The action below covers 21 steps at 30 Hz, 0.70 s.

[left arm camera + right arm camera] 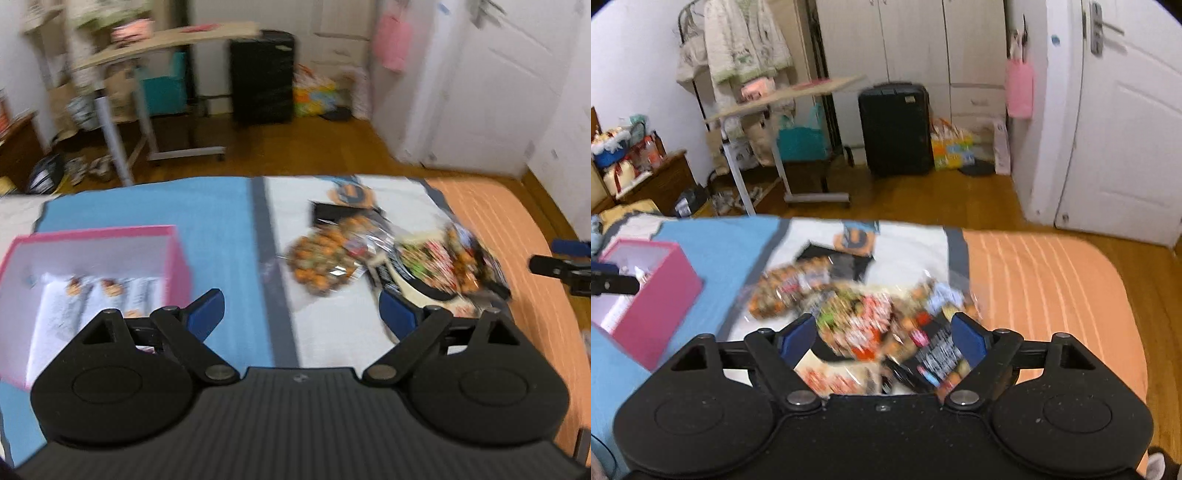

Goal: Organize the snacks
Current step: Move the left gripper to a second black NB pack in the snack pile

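Observation:
A heap of colourful snack packets (pixel 369 254) lies on the white part of the bedspread. To its left stands a pink box (pixel 92 234) holding several white packets (pixel 59 310). My left gripper (pixel 301 314) is open above the bedspread between the box and the heap, with nothing between its blue pads. My right gripper (pixel 882 336) is open and hovers over the snack packets (pixel 868 310), which show between its fingers without the pads pressing on them. The pink box (pixel 661 295) sits at the left of the right wrist view. Both views are blurred.
The bed has a blue section (pixel 147 206) on the left and an orange striped section (pixel 1034 280) on the right. Beyond its far edge is wooden floor with a rolling side table (pixel 783 99), a black suitcase (pixel 894 129) and a white door (pixel 1126 129).

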Tool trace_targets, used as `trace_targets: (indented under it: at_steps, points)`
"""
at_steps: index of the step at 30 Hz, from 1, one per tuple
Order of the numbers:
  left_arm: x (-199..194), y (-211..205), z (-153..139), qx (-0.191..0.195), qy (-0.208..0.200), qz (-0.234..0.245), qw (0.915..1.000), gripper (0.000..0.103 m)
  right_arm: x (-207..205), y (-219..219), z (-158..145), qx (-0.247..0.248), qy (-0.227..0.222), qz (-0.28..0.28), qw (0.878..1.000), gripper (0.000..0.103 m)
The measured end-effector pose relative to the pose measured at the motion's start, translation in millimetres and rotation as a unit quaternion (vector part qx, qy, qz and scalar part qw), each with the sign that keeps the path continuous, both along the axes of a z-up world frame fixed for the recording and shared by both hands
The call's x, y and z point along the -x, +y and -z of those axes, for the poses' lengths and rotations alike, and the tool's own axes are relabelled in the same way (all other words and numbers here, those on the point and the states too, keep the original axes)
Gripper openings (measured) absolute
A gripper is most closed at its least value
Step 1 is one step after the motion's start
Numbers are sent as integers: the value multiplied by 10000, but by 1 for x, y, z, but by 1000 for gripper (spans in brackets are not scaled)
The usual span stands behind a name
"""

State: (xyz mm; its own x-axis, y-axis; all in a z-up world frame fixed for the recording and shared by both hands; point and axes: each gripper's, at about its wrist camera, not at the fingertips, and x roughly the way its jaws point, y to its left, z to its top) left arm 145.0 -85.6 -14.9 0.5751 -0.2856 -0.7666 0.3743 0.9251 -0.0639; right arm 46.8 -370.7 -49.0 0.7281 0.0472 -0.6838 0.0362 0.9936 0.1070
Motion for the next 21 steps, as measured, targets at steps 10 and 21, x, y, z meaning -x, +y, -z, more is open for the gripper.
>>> trace_targets:
  at_steps: [10, 21]
  points:
    - [-22, -109, 41, 763, 483, 917, 9917, 88, -9, -9, 78, 562, 244, -356, 9975, 90]
    - [-41, -215, 93, 843, 466, 1615, 9822, 49, -28, -40, 110, -229, -116, -487, 9985, 89]
